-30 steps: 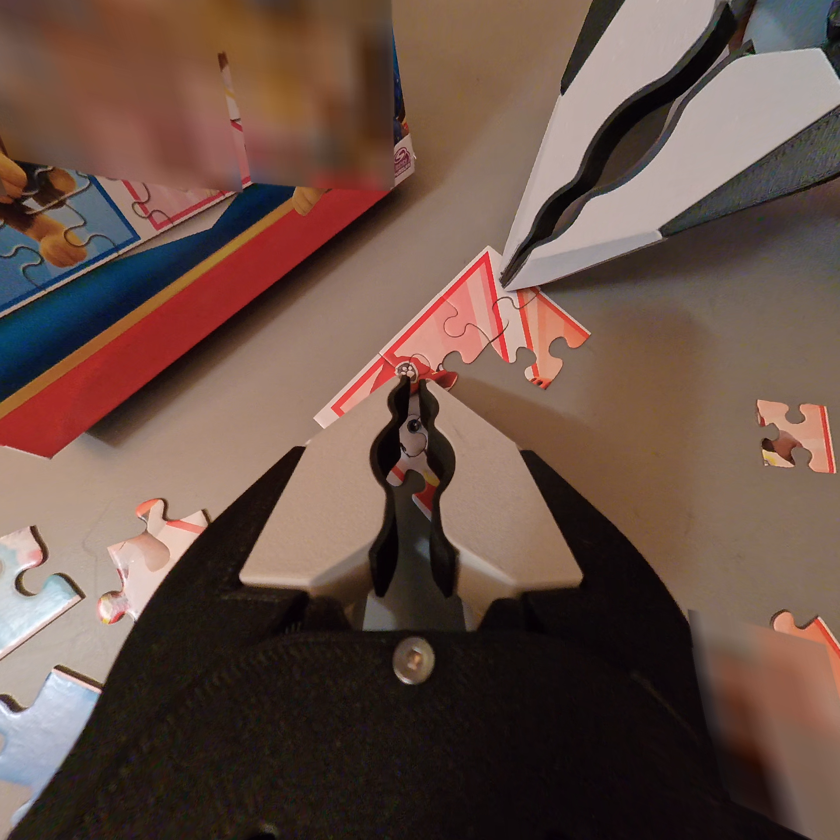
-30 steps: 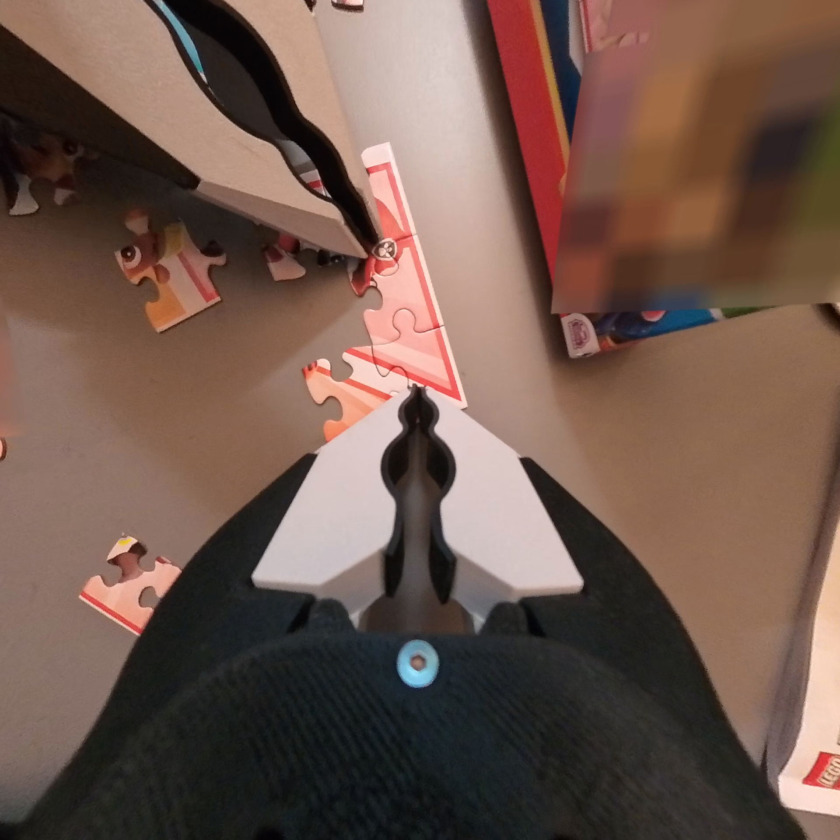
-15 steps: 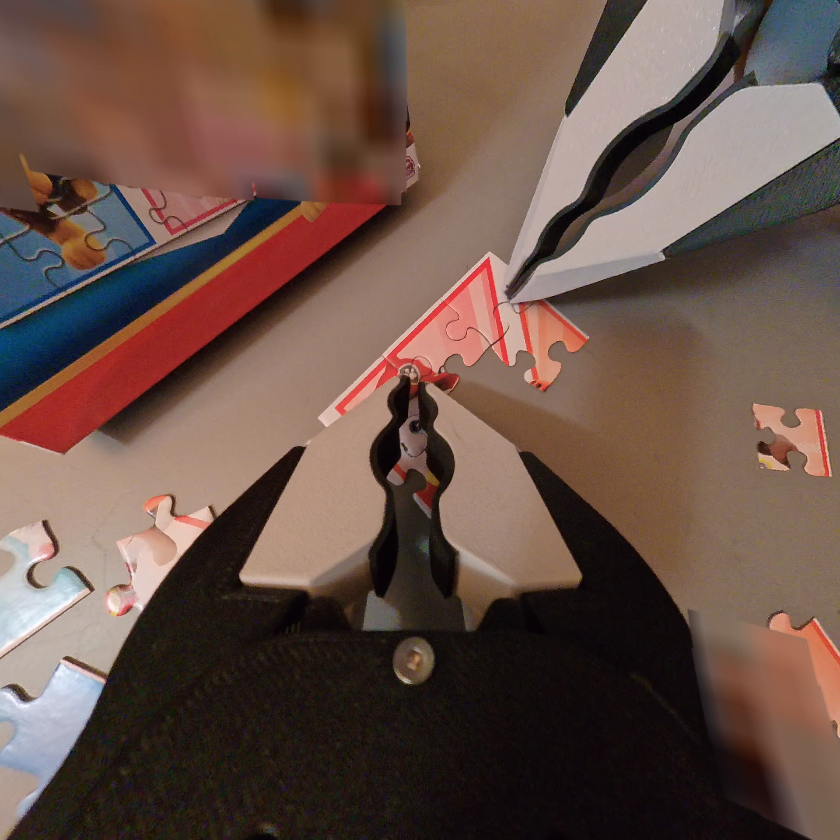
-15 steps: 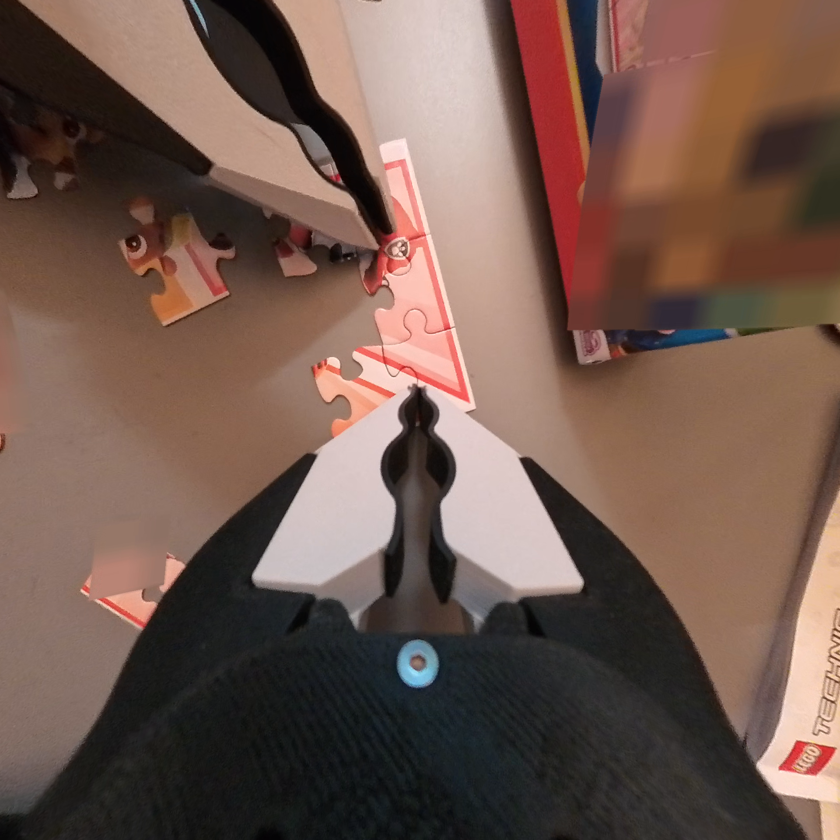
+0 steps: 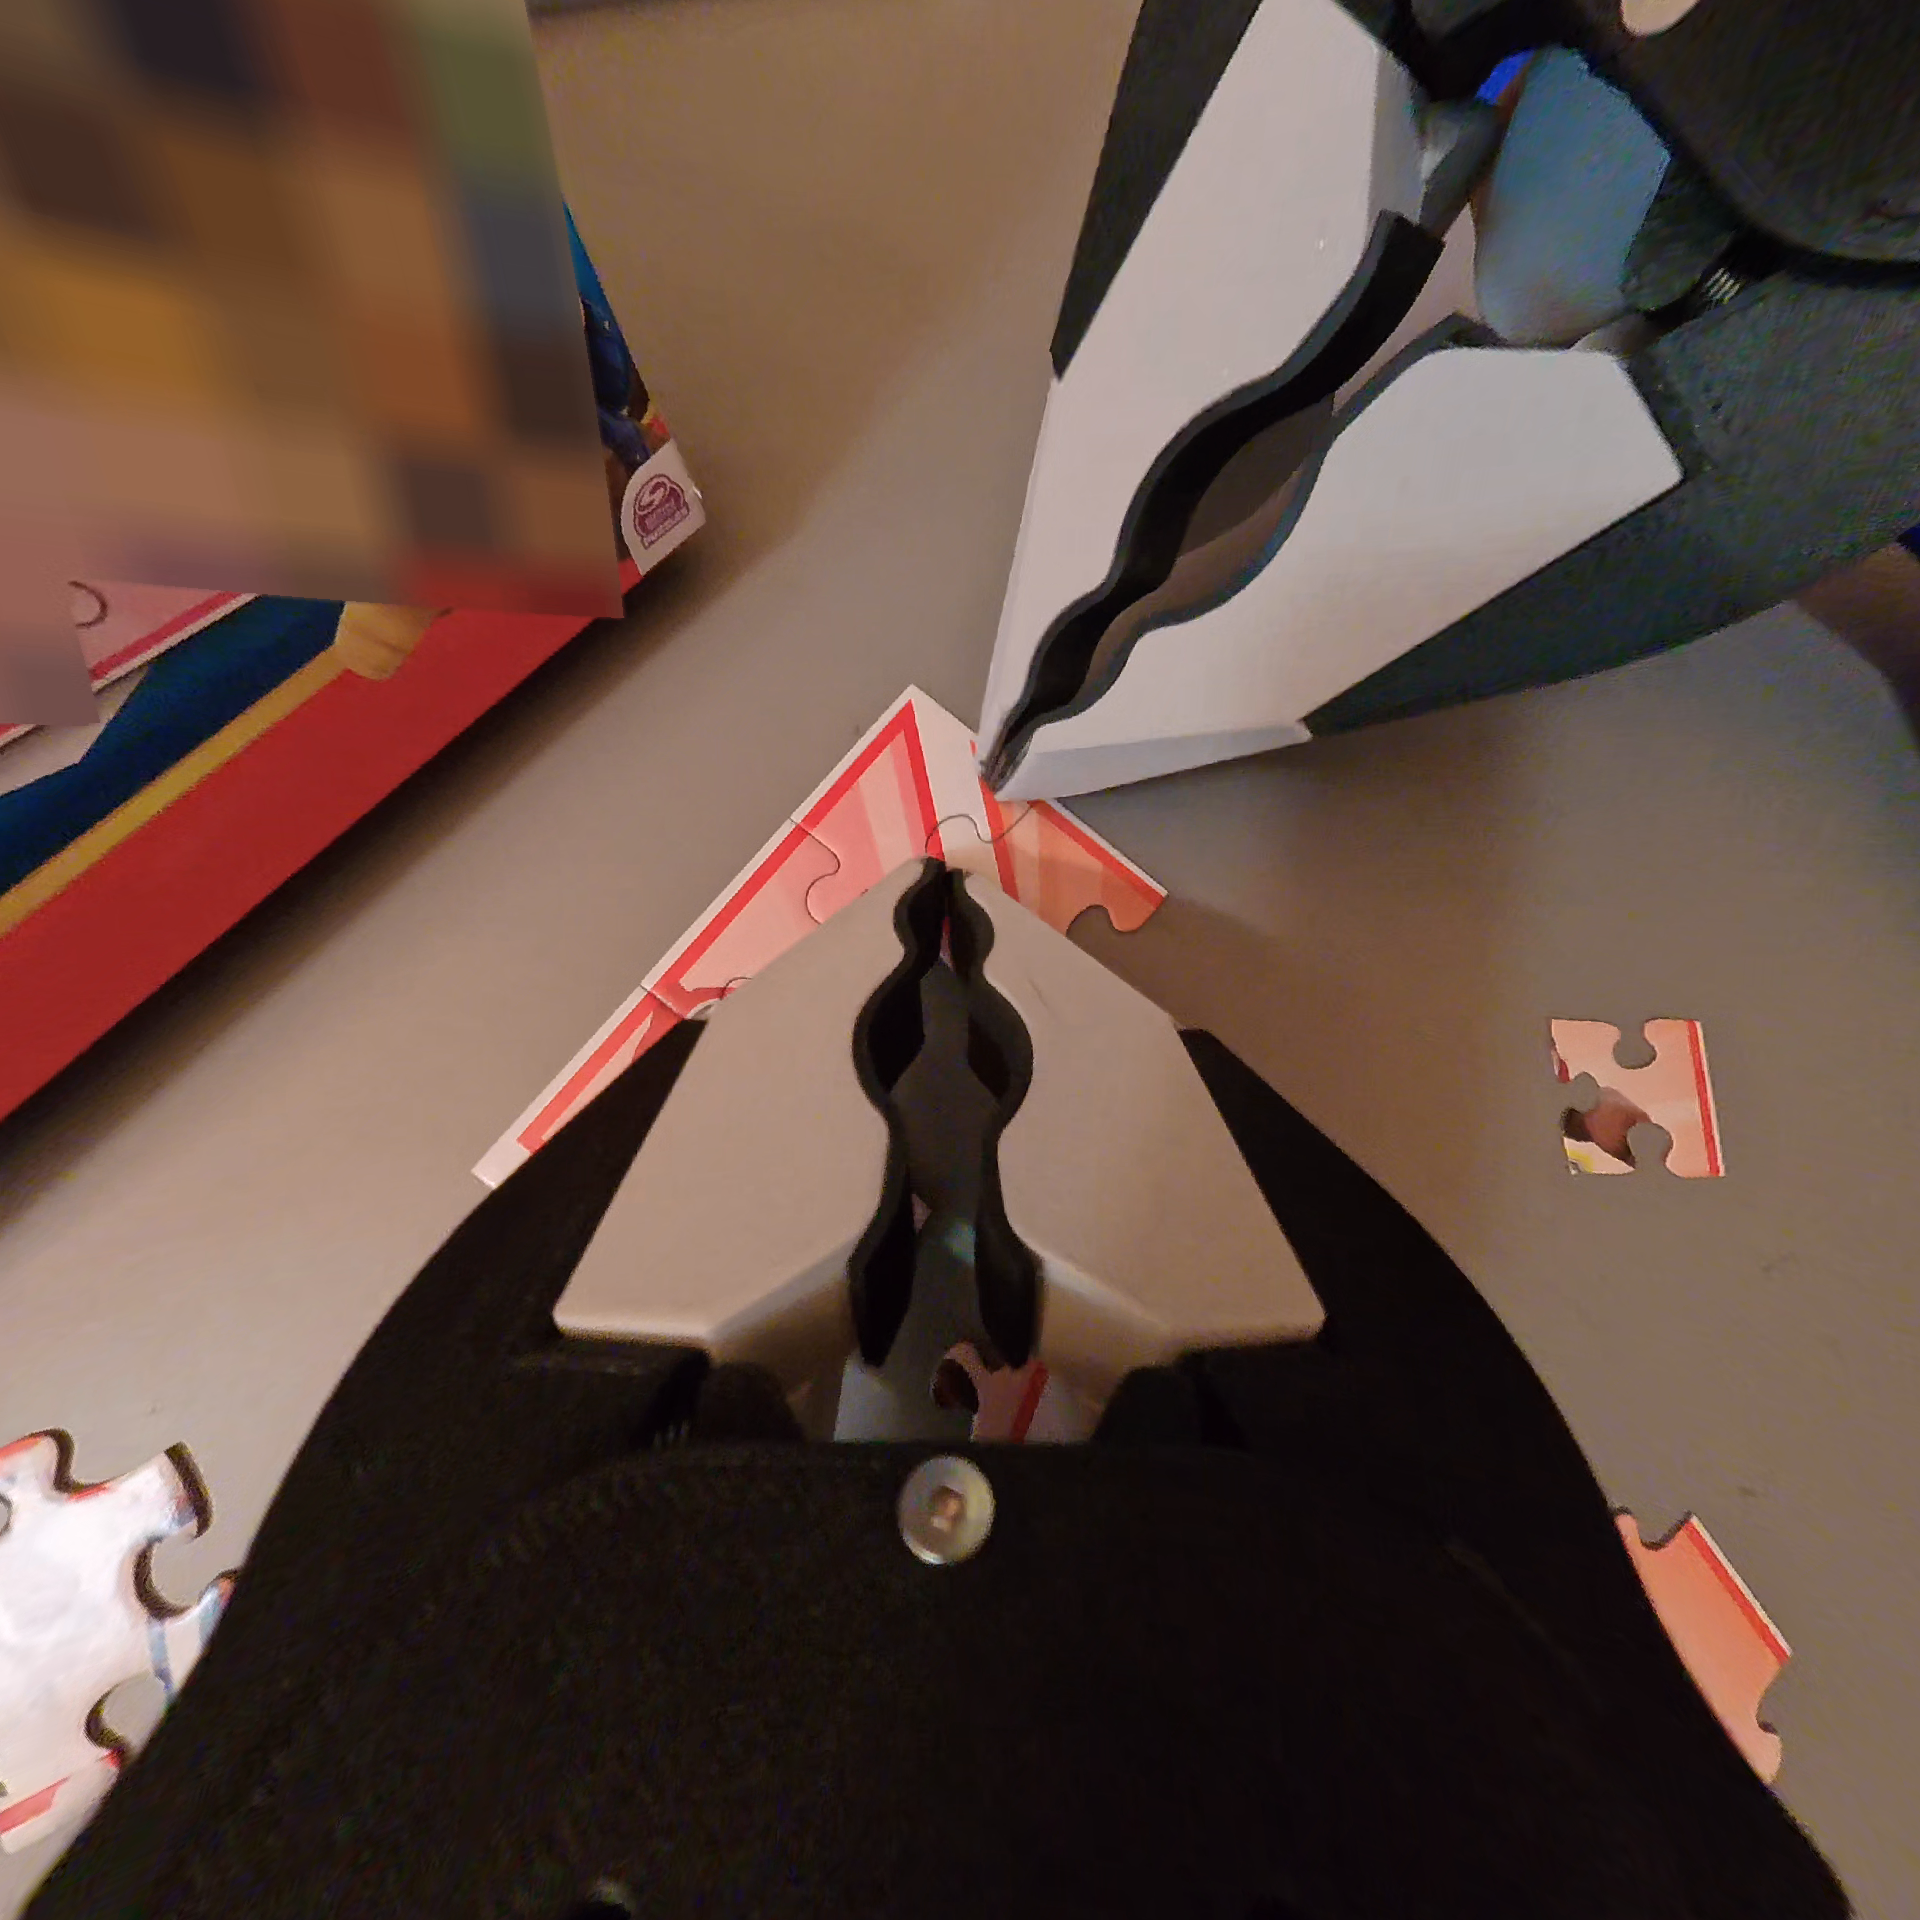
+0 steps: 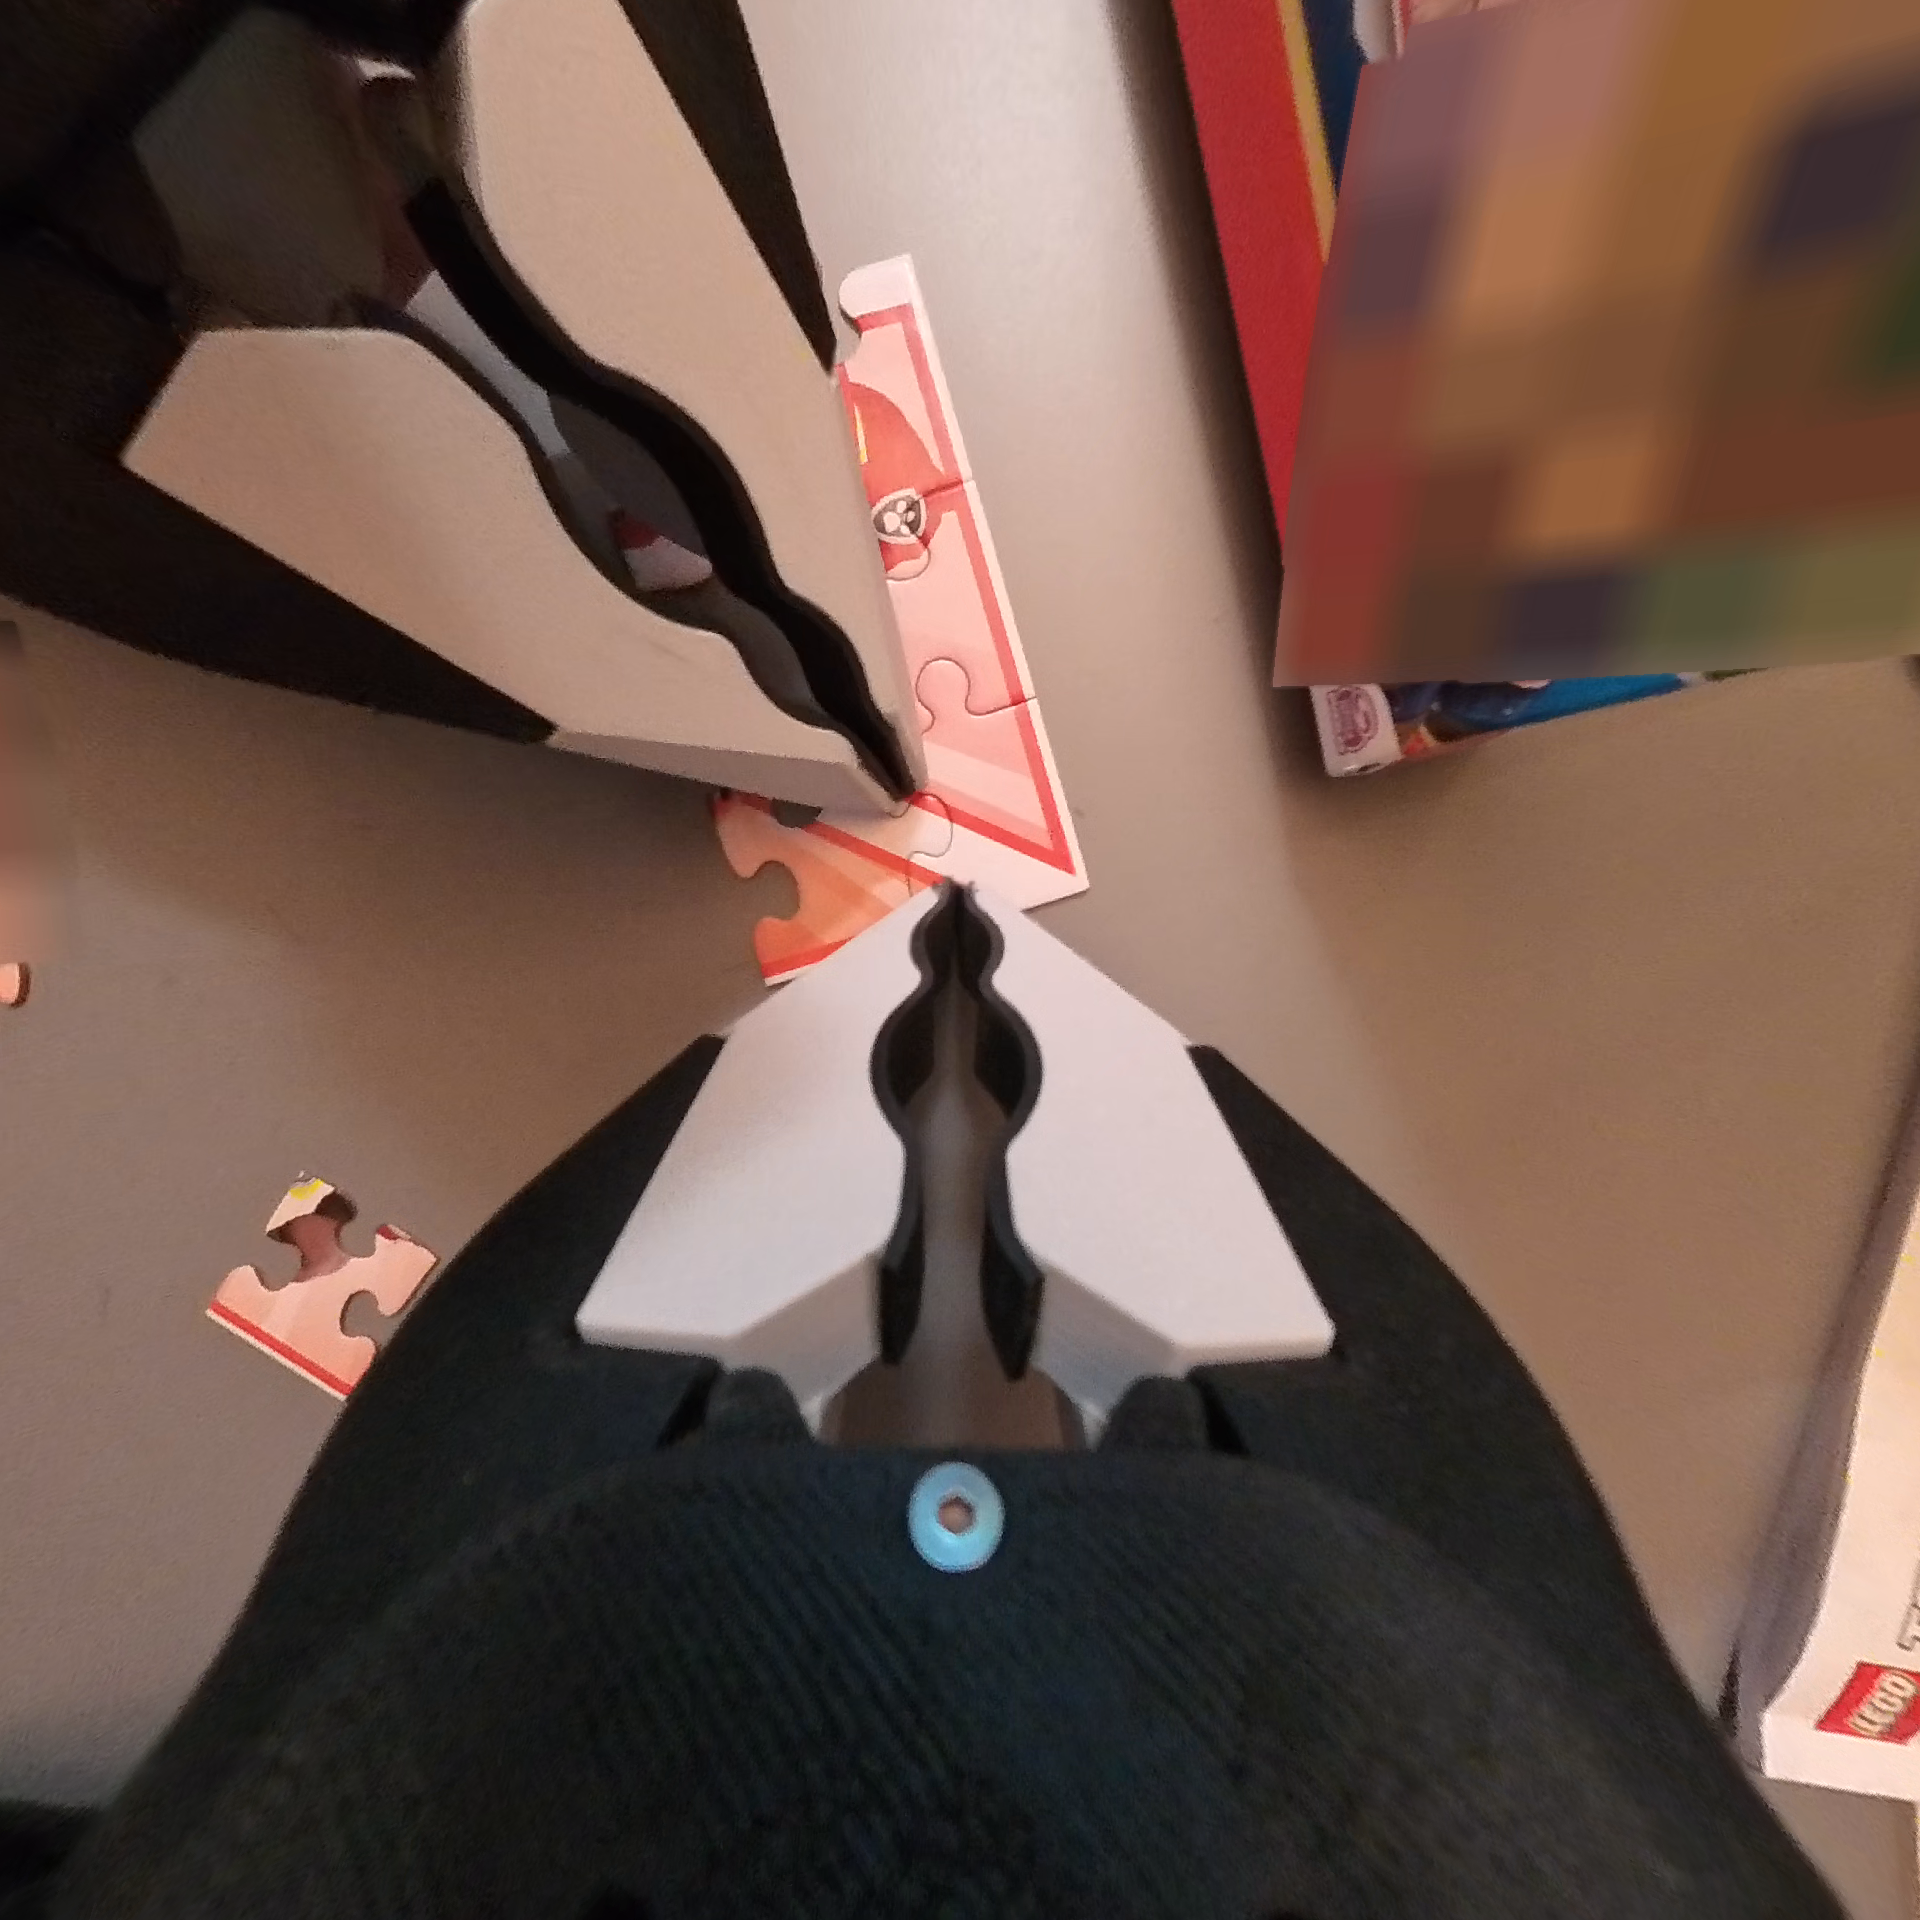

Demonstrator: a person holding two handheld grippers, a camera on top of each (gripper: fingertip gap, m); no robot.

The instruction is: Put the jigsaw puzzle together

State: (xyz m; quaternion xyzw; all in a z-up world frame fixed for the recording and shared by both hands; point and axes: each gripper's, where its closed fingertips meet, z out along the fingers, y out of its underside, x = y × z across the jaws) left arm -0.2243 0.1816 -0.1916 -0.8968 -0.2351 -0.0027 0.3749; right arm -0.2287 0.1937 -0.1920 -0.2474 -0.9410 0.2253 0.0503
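- The grey counter [image 5: 1507, 883] carries everything: boxes, joined puzzle pieces and loose ones.
- A red and blue puzzle box [image 5: 260, 790] lies at the upper left in the left wrist view and at the upper right in the right wrist view [image 6: 1236, 260]; much of its lid is masked by a blurred patch.
- A white box [image 6: 1860, 1621] with a red logo sits at the right edge of the right wrist view.
- The left gripper [image 5: 945, 878] has its jaws together, with nothing between them; the tips rest on the inner side of the corner of the joined pieces. In the right wrist view it comes in from the upper left [image 6: 896, 781].
- The right gripper [image 6: 961, 899] likewise has its jaws closed on nothing, tips at the outer edge of the same corner, right by the seam of the orange piece. The left wrist view shows it coming down from the upper right [image 5: 992, 769].
- The joined pieces [image 5: 831, 852], pink with a red border, form an L lying flat between the two grippers; the long arm runs away from the corner [image 6: 966, 623].
- An orange piece [image 5: 1081, 873] is locked on as the short arm [image 6: 821, 894].
- A loose pink piece [image 5: 1642, 1101] lies well apart on the counter [image 6: 322, 1288].
- Pale blue-white loose pieces [image 5: 83, 1579] lie at the lower left of the left wrist view.
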